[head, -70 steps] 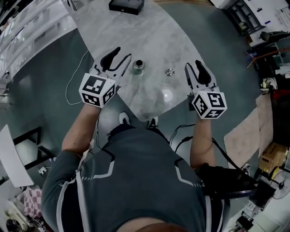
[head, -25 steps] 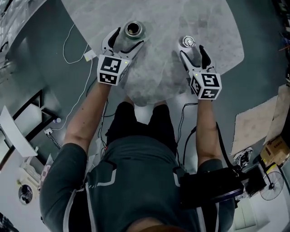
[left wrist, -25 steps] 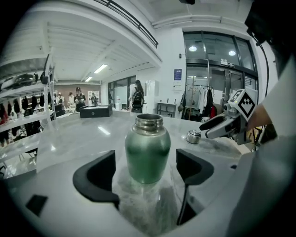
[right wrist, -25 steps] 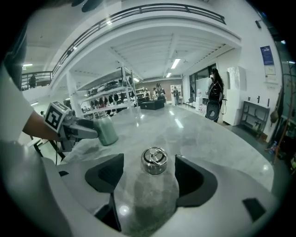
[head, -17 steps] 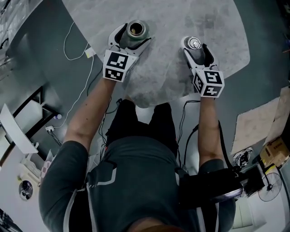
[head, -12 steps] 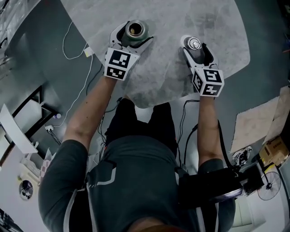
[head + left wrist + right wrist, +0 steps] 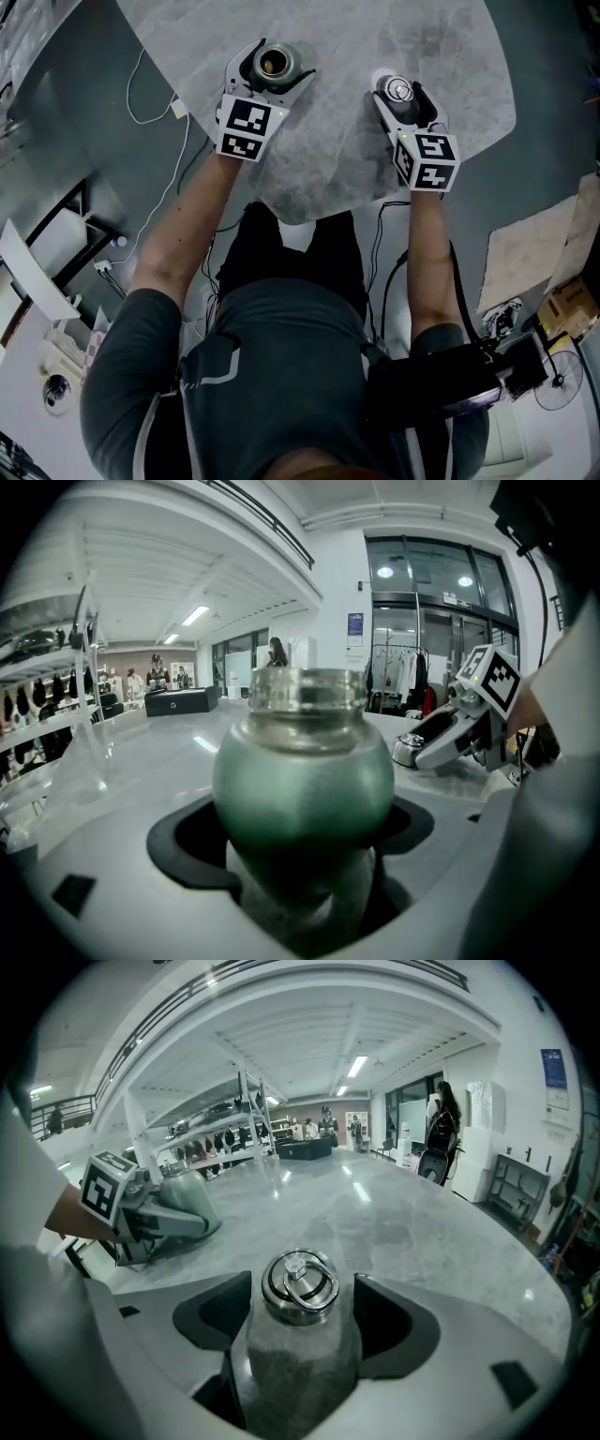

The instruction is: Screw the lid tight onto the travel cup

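Grippers engage one item each at the near edge of the pale marbled table (image 7: pixel 337 37).

Left side: the left gripper (image 7: pixel 279 58) is clamped on the travel cup (image 7: pixel 302 780). The cup stands upright on the table, seated deep between the jaws. Its green rounded body presses against the black pads on both sides. Its steel neck rises above the jaws, and the mouth is uncovered.

Right side: the right gripper (image 7: pixel 398 86) is closed on the lid (image 7: pixel 300 1283). The lid sits between the jaw tips and appears to rest on the table surface. Its steel top faces upward with the ring lying flat on it.

Relative position: cup and lid are well apart, side by side at about the same depth on the table, the cup to the left and the lid to the right. Both grippers point away from the person, whose forearms reach over the table edge. Each gripper carries its square-marker cube at the rear.
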`<action>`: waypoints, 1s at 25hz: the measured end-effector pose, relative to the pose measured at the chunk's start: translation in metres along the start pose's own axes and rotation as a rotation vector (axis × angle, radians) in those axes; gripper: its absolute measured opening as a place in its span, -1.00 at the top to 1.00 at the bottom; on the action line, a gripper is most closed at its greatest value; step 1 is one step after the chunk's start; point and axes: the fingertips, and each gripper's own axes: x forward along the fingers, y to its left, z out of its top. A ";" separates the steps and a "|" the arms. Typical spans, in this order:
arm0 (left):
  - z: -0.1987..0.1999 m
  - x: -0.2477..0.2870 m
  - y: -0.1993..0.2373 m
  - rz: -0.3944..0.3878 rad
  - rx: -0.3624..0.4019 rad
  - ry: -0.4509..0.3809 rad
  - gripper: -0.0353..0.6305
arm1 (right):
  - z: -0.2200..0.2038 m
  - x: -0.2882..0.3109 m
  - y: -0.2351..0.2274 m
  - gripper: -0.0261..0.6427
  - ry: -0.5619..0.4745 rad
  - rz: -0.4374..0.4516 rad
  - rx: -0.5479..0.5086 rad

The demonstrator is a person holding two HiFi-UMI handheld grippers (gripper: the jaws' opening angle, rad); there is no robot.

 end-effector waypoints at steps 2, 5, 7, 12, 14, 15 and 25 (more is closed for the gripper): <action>0.004 0.002 -0.002 -0.012 0.009 -0.009 -0.33 | 0.002 0.001 -0.001 -0.07 0.004 -0.003 0.002; 0.009 0.005 -0.005 -0.026 0.030 -0.014 -0.33 | 0.004 0.004 0.000 -0.07 0.015 -0.003 -0.007; 0.012 0.005 -0.008 -0.024 0.028 -0.022 -0.33 | 0.005 0.003 -0.001 -0.06 0.018 -0.009 -0.011; 0.017 0.008 -0.007 -0.017 0.012 -0.052 -0.32 | 0.006 0.006 -0.008 0.09 0.014 -0.044 -0.009; 0.014 0.006 -0.005 -0.029 0.018 -0.053 -0.32 | 0.005 0.005 -0.006 0.09 0.015 -0.046 -0.005; 0.013 0.006 -0.005 -0.034 0.026 -0.051 -0.31 | 0.004 0.005 -0.005 0.09 0.014 -0.043 0.000; 0.063 -0.039 -0.032 -0.131 0.063 -0.064 -0.31 | 0.048 -0.050 0.012 0.09 -0.066 0.045 0.032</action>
